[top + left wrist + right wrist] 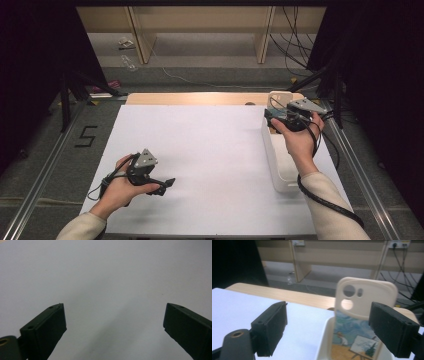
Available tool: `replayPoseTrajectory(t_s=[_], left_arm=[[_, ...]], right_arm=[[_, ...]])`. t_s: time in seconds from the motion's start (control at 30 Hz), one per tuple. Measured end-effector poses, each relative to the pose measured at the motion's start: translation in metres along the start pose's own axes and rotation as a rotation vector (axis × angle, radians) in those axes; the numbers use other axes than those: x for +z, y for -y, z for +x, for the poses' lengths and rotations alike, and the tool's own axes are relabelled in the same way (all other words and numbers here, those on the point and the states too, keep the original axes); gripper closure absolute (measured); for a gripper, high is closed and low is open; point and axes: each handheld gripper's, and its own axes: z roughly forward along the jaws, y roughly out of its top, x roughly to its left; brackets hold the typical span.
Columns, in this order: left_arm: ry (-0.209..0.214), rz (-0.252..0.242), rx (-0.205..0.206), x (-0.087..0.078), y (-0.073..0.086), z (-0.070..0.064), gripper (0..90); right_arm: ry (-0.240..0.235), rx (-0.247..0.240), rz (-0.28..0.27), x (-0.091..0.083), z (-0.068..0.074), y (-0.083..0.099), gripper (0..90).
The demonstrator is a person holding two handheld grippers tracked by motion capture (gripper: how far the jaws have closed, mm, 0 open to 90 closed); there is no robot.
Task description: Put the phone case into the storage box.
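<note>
the phone case point(362, 315) stands upright in the far end of the white bin point(280, 167), its cream back with the camera cut-outs rising above the bin's rim and a painted scene with an easel on its lower half. in my right gripper view it sits ahead of my jaws, nearer the right-hand one, which overlaps its edge in the picture; i cannot tell whether that jaw touches it. my right gripper point(329, 327) has its jaws wide apart and nothing is pinched between them. in the high view my right gripper point(280, 117) hovers over the far end of the bin, held in my right hand point(298, 137), with its cable looping back along my sleeve.

the bin is long and narrow and lies along the right edge of the white sheet point(210, 155) that covers the bench point(200, 98); a strip of bare wood shows beyond the bin's far end.

my left gripper point(167, 184) is well apart from the bin, low over the near left part of the sheet, in my left hand point(117, 192). in the left gripper view its jaws are spread wide, with plain white sheet between them and a soft shadow beneath.

beyond the bench, past the bin, wooden furniture legs and loose cables stand on the grey floor.
</note>
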Motion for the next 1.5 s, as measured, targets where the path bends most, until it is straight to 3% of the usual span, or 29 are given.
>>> replayPoseTrajectory(t_s=[0.23,0.57,0.87,1.5], left_arm=[[-0.002,0.001,0.0,0.0,0.0,0.0,4.0],[-0.005,-0.005,-0.005,-0.002,0.0,0.001,3.9],[-0.005,-0.006,-0.007,-0.003,0.001,0.001,3.9],[-0.004,-0.007,0.0,-0.005,0.001,-0.002,3.8]], right_arm=[[-0.089,-0.016,0.001,-0.01,0.009,0.005,16.9],[-0.181,-0.045,0.023,-0.021,0.022,0.011,17.0],[-0.269,-0.07,0.01,-0.031,0.029,0.014,17.0],[-0.361,-0.093,0.021,-0.053,0.035,0.031,16.8]])
